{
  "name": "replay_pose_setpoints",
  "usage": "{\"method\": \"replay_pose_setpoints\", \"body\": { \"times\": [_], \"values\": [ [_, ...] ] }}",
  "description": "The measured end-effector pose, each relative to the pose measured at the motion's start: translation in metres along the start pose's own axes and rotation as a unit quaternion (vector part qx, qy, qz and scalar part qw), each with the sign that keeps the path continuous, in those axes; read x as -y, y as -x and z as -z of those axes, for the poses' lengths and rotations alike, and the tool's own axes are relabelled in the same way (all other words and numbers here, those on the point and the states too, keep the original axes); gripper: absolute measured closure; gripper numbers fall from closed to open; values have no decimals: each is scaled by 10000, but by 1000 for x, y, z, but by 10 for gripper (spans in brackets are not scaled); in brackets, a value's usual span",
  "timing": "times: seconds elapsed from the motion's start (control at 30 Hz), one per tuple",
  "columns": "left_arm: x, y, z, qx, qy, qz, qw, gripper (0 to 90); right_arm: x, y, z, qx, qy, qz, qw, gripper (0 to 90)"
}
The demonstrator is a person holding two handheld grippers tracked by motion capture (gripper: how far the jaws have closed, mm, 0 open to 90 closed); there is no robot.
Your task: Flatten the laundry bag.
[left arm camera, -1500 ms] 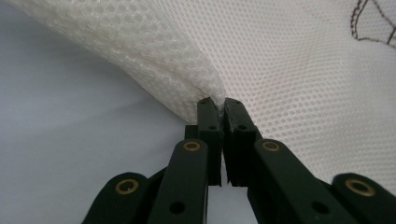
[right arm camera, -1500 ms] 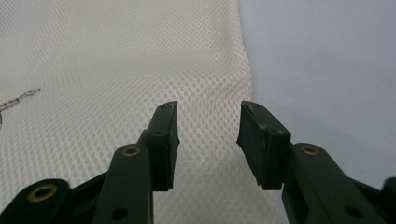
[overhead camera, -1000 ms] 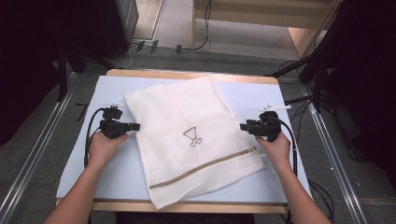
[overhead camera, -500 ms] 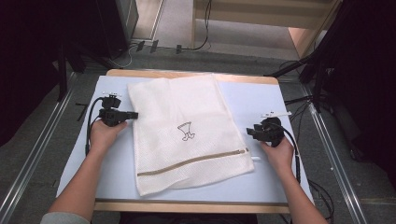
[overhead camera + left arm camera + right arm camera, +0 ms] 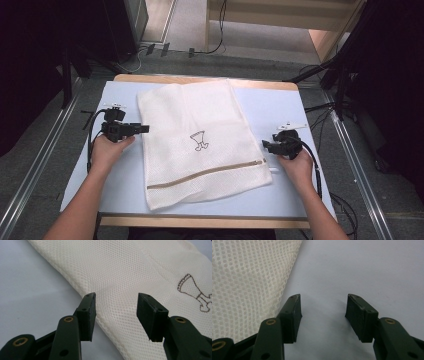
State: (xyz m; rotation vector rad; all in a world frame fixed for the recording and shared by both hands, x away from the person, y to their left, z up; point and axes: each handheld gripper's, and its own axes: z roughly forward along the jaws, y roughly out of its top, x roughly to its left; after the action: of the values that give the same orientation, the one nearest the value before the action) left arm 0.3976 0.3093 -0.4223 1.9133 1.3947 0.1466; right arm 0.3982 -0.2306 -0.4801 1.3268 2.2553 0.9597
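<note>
Lying flat mid-counter, the mesh laundry bag sits released, the left gripper and right gripper having just spread apart with nothing between them, yet a low jaw could snag its edge and rumple it.

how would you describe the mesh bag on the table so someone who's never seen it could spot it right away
On the pale blue table top, between the two hand-held black grippers, lies a large cream-white mesh laundry bag, spread flat and slightly askew. A tan zipper crosses it near the person's end, and a small dark line drawing sits mid-panel; nothing else on the table is fabric.
</note>
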Motion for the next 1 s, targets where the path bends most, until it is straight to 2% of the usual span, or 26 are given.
{"method": "replay_pose_setpoints", "body": {
  "times": [0.03,0.2,0.27,0.33,0.47,0.53,0.57,0.73,0.77,0.83,0.87,1.0],
  "values": [
    [3,6,2,-50,-6,-90,9999,489,2,-1,0,28,57,-41,10000,469],
    [12,16,8,-19,-72,-167,9998,482,2,-1,0,16,93,-22,10000,463],
    [19,23,11,-38,-96,-207,9997,483,1,-3,-1,12,43,-25,10000,417],
    [22,25,12,-4,-140,-224,9997,483,1,-4,-1,33,16,-38,10000,417],
    [30,31,16,12,-193,-237,9995,483,-4,-5,1,98,-94,-58,9999,492],
    [34,33,17,1,-210,-244,9995,483,-5,-8,4,48,-49,-8,10000,521],
    [37,34,18,2,-205,-194,9996,482,-8,-11,9,-54,52,-28,10000,566],
    [44,35,16,-31,-333,-106,9994,480,-14,-19,20,-198,318,-113,9992,594],
    [46,36,12,-120,-430,-167,9989,479,-14,-21,21,-238,332,-146,9991,595],
    [47,37,10,-199,-460,-217,9985,474,-15,-23,21,-290,355,-145,9988,601],
    [48,37,7,-223,-542,-258,9979,450,-16,-27,21,-356,344,-114,9987,605],
    [50,35,-2,-232,-650,-162,9975,451,-18,-33,19,-433,348,-72,9984,602]
  ]
}}
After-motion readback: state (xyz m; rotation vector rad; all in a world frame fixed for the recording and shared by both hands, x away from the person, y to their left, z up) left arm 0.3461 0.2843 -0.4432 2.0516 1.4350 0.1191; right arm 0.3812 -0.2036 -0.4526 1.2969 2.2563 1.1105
